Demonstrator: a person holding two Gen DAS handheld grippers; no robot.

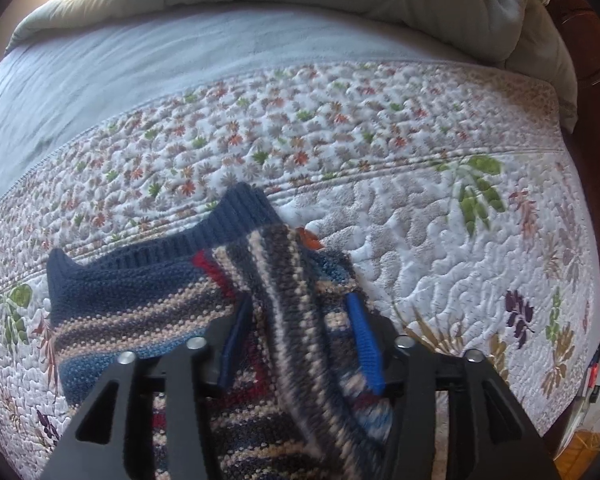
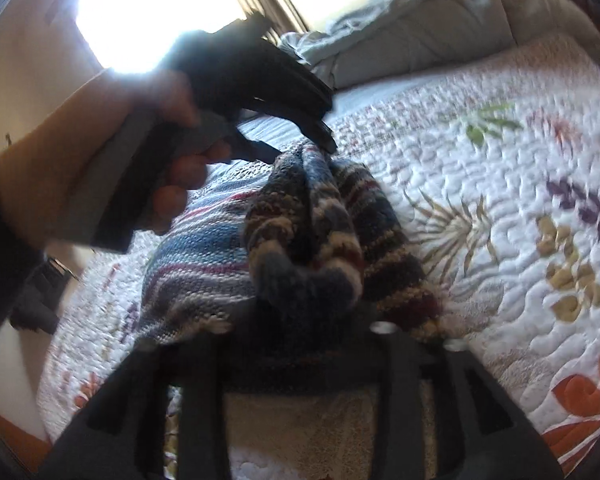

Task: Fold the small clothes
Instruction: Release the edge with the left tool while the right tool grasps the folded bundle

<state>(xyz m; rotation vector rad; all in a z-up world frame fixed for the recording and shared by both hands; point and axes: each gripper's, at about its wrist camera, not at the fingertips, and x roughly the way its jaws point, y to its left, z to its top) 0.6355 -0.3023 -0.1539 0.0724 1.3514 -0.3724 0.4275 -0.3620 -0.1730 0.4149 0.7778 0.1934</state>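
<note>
Left gripper (image 1: pixel 300 332) gapes half-open, pads clear of striped sweater (image 1: pixel 140 308) between them on quilt (image 1: pixel 460 240); right gripper's (image 2: pixel 300 344) grip unclear.

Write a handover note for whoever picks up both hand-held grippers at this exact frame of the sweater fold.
Left hand-held gripper: jaws apart, blue pads either side of a raised fold of the striped knitted sweater; the pads do not look pressed on it.
Right hand-held gripper: view blurred; the sweater bunches over its fingers, grip unclear.
Sweater: on the white floral quilted bedspread, navy ribbed edge lying flat, the middle heaped.
Done: one part brought over toward the middle.
Left: flatten the heap, finish the fold, square the edges.
</note>
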